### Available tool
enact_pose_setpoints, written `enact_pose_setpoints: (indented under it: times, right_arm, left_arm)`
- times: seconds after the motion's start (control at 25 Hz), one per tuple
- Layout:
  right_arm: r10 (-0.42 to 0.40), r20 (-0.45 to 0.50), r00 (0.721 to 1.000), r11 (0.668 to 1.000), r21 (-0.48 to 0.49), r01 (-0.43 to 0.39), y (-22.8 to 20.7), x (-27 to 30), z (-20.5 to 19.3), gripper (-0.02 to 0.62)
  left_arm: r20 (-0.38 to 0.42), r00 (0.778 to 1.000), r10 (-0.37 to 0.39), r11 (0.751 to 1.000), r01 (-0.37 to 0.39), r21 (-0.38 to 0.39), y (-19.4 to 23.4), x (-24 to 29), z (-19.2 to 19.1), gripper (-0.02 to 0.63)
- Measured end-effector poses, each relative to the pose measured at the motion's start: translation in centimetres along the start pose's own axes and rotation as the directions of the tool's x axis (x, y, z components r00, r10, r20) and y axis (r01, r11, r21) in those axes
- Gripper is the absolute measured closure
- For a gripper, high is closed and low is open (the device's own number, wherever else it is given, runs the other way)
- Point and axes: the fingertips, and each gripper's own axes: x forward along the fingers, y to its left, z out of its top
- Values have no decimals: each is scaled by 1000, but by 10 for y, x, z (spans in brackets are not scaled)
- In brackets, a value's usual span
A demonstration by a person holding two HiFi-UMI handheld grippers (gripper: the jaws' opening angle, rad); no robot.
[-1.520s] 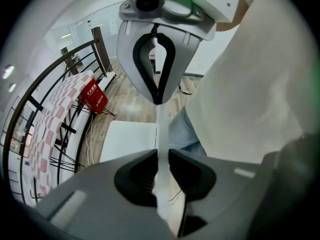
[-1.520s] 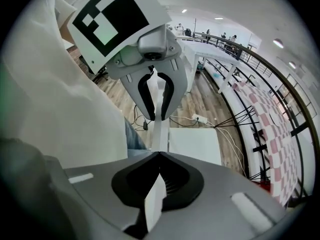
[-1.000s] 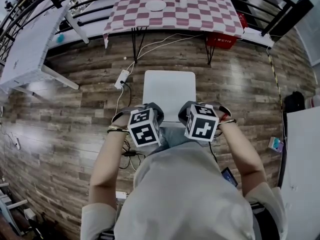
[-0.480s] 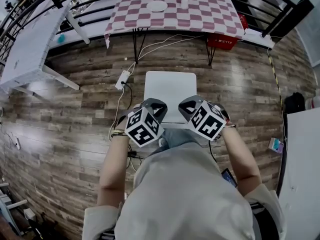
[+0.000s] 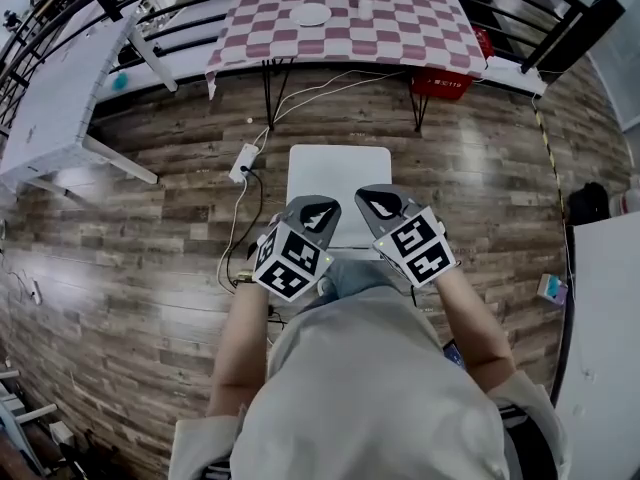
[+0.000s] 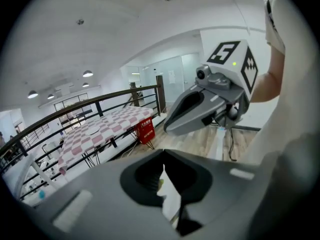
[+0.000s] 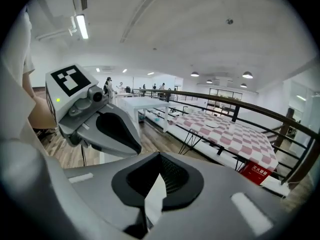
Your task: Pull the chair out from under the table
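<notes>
Both hand-held tools hang empty over the near edge of the white chair [image 5: 338, 173], the left gripper [image 5: 316, 214] and right gripper [image 5: 383, 205] each with jaws pressed together on nothing. The chair stands on the open plank floor, well clear of the near edge of the checked-cloth table [image 5: 400, 28], so the pull looks done. Any further drag risks catching a chair leg on the power strip [image 5: 243, 160] and its cable [image 5: 238, 230], which lie just beside the chair's left side.
</notes>
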Motion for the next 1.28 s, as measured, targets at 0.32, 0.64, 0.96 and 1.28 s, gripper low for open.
enact_pose_setpoints:
  times: [0.32, 0.64, 0.96, 1.28]
  right_arm:
    - [-120, 154, 981, 983, 160, 95, -17, -11, 12, 595]
    - [-194, 250, 949, 929, 357, 96, -32, -16, 20, 596]
    - [-166, 303, 938, 919, 393, 36, -21, -10, 27, 597]
    - [-151, 297, 943, 940, 338, 45, -19, -10, 33, 597]
  left_arm:
    - [164, 974, 158, 981, -137, -135, 22, -8, 25, 595]
    - [264, 932, 249, 937, -162, -311, 38, -18, 38, 595]
    - [277, 920, 276, 915, -163, -368, 40, -17, 34, 595]
    - [274, 922, 274, 916, -163, -367, 44, -12, 35, 595]
